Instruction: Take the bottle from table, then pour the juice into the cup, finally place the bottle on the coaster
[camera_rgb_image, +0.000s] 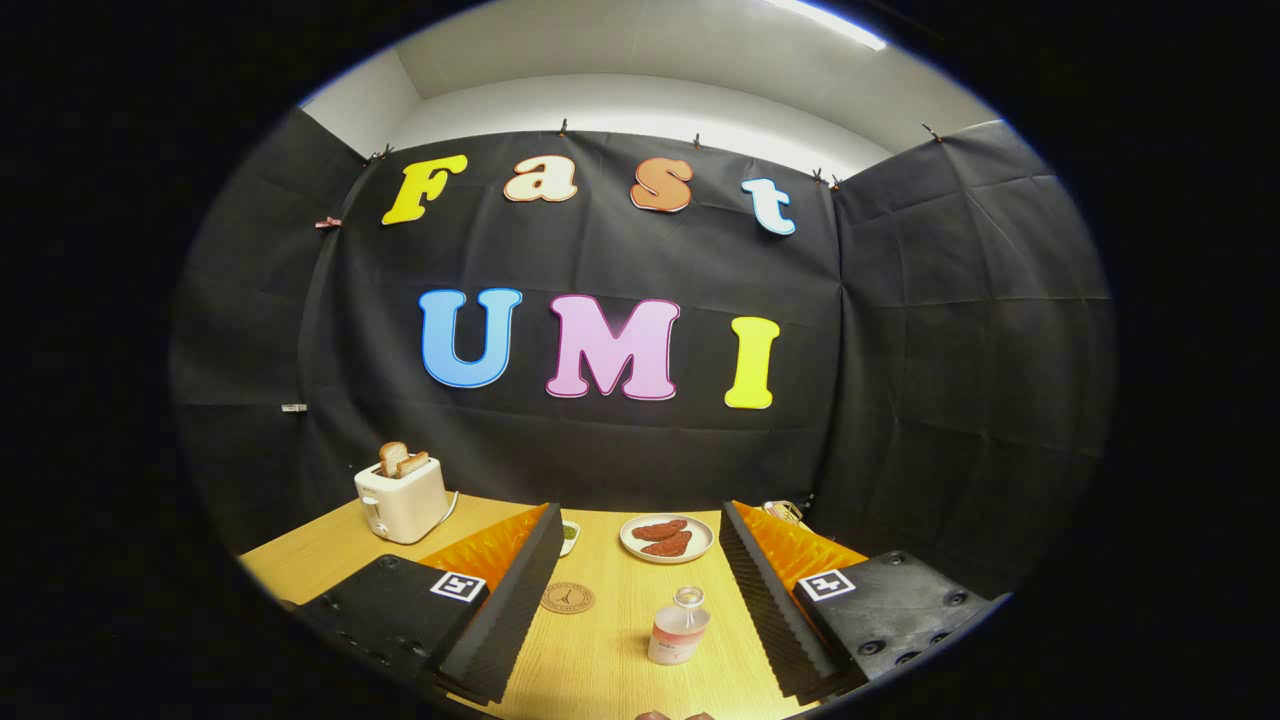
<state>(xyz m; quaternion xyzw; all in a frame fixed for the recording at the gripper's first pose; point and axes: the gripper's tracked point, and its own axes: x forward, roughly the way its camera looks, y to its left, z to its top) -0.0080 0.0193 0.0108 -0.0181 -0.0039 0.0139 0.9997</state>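
Gripper (640, 560) is hanging wide, lining up on the bottle (679, 627).
Bottle is standing between its fingers; coaster (567, 598) is lying beside the bottle, awaiting it.

**The gripper's own build**

The gripper (640, 508) has two long, wedge-shaped fingers (500, 610) that narrow toward their tips. Their inner faces are cut in fine sawtooth ridges along the whole length, and their outer sides are ribbed as well. The fingers stand wide apart and press on nothing.

Each finger rises from a flat black block, the left block (385, 600) and the right block (895, 600), both matt with rounded corners. Each block carries a small square marker (458, 586) near the finger's root, a black pattern on white. Round recessed screws (868, 647) sit along the right block's near edge and corners.
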